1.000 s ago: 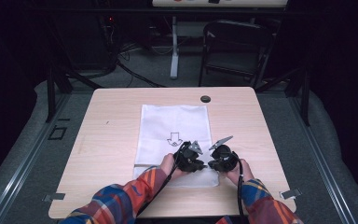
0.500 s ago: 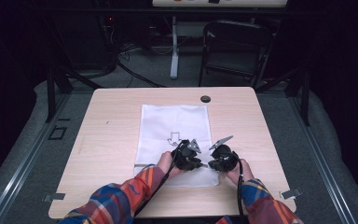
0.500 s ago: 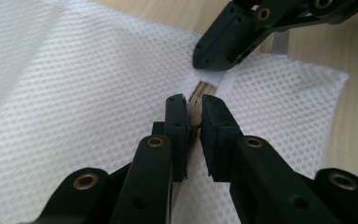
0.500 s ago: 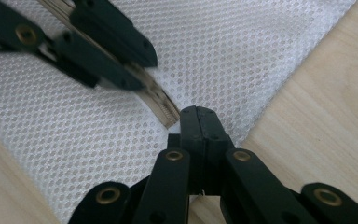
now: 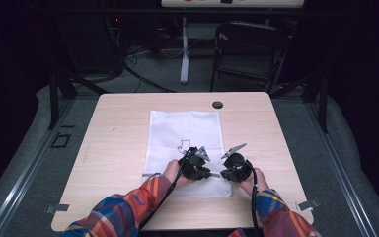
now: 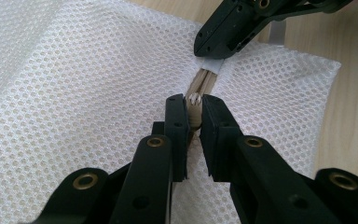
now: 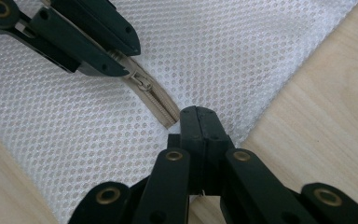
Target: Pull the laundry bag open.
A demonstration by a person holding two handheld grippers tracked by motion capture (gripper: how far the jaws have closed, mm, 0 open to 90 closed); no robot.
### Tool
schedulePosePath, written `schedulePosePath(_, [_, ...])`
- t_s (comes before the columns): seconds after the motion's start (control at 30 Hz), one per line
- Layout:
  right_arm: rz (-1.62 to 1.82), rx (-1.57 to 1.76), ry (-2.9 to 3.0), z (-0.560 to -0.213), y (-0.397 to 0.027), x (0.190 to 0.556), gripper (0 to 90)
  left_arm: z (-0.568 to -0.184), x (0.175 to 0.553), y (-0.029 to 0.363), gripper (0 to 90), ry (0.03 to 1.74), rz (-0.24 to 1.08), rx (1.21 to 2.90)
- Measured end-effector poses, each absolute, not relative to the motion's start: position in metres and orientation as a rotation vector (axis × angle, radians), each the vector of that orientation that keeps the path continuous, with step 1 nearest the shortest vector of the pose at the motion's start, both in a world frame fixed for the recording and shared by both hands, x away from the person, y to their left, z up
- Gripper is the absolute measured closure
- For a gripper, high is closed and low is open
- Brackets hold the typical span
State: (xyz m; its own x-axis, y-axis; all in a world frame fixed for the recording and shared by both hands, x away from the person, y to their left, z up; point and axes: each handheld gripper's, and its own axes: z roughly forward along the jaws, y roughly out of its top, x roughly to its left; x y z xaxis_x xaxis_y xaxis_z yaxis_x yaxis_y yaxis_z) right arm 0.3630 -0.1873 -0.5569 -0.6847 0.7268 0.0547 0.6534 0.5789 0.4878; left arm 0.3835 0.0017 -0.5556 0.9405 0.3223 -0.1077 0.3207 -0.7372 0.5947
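Left gripper view: zipper pull (image 6: 195, 110) between hand-held gripper (image 6: 195, 108)

Both hands hold a left claw (image 5: 203, 154) and right claw (image 5: 229, 153) over the white mesh bag (image 5: 185, 133) on the table (image 5: 113, 148).

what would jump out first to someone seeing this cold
The white mesh bag flat on the middle of the table, with both grippers at its near edge. The left gripper is shut on the zipper pull; the right gripper pinches the mesh at the zipper's end.
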Motion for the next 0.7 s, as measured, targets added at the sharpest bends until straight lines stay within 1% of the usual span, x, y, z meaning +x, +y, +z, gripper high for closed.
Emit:
schedulePosePath(0.47, [0.719,1.163,2.659,-0.557,-0.187,0.363,90.0,-0.554,0.383,0.008,81.2,0.464,-0.003,2.449])
schedulePosePath(0.7, [0.728,1.159,2.654,-0.557,-0.187,0.363,90.0,-0.549,0.386,0.019,81.2,0.480,-0.004,2.443])
